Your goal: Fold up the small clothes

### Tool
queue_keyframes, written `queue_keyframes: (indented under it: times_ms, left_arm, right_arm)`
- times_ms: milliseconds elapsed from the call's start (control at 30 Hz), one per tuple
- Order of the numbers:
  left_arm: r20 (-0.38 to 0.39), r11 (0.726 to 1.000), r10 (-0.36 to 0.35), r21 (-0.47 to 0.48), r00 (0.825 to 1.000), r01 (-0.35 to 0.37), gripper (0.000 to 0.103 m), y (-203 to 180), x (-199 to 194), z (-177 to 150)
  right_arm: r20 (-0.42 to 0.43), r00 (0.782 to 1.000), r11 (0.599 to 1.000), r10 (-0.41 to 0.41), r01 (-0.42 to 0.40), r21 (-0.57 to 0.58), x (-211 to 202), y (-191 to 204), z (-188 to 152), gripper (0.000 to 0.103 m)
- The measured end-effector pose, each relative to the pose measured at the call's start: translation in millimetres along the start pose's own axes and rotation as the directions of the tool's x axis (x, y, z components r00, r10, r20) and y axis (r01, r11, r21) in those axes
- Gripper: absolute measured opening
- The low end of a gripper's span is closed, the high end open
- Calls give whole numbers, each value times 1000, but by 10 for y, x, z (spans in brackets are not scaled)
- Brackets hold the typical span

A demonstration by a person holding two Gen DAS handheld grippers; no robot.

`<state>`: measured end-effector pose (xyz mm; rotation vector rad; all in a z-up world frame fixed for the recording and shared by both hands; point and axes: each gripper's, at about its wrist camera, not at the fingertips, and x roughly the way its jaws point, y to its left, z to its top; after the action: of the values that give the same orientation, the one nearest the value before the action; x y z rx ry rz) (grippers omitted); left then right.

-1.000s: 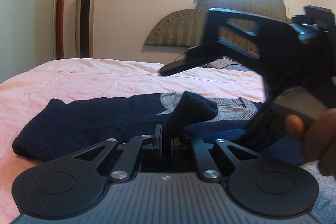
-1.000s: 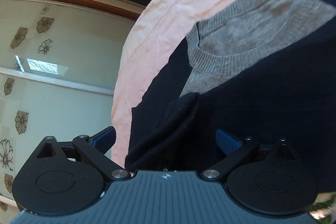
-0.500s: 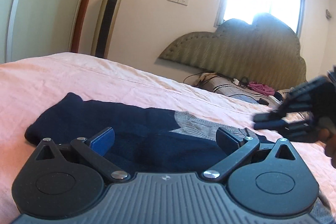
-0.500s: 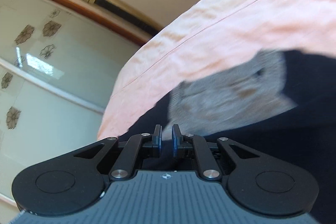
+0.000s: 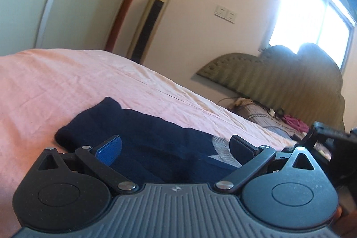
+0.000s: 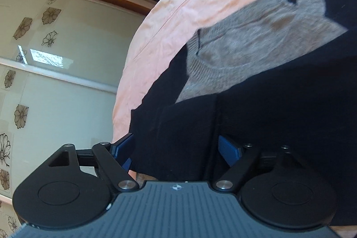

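Observation:
A small navy sweater (image 5: 145,133) with a grey knit collar and chest panel (image 5: 223,148) lies on the pink bed sheet (image 5: 67,86). My left gripper (image 5: 176,148) is open and empty, just above the near edge of the sweater. In the right wrist view the same sweater (image 6: 279,99) fills the right side, its grey collar (image 6: 252,44) uppermost. My right gripper (image 6: 176,148) is open, with a folded navy sleeve (image 6: 185,135) lying between the spread fingers. The right gripper's body (image 5: 330,148) shows at the right edge of the left wrist view.
A gold tower fan (image 5: 151,21) stands against the far wall beside a wardrobe with flower-print doors (image 6: 33,81). A padded green headboard (image 5: 279,73) and a heap of pillows and cables (image 5: 267,115) lie at the head of the bed under a bright window.
My left gripper let go of the navy sleeve it pinched a second ago and stays open. My right gripper went from shut to open and now straddles the sleeve.

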<state>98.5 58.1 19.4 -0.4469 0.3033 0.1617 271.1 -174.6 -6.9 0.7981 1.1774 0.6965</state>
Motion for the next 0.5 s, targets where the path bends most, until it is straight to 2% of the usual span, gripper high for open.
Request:
queue_keyframes:
  times_ms: [33,67,100,133,167,267,367,500]
  left_arm:
    - [-3,1000,5,-13,1000,-5,103,20,5,7]
    - [-3,1000,12,-21,1000,-12,103,33,9,13]
    - [-2,999,15,-28,1000,-15,103,46,9,15]
    - [-1,999,18,-34,1000,-18,103,56,7,16]
    - [0,999,20,-37,1000,-20,103,61,8,17]
    - [1,999,21,-38,1000,-21,103,62,10,11]
    - [-2,999,17,-33,1000,-17,103,58,17,12]
    - [-18,999,11,-32,1000,-11,103,58,29,10]
  right_arm:
    - [-7,1000,1000,-21,21,-24,48,32,-17,71]
    - [-10,999,998,-42,41,-46,87,56,-35,59]
    - [-10,998,996,-64,63,-70,115,74,-53,34]
    - [-19,997,993,-80,78,-85,148,79,-62,19]
    - [-16,996,991,-87,84,-104,157,88,-75,15]
    - [29,997,984,-66,70,-161,31,173,-57,15]
    - [99,993,979,-72,89,-183,-290,194,97,14]
    - [187,969,970,-159,188,-151,-882,-67,302,15]
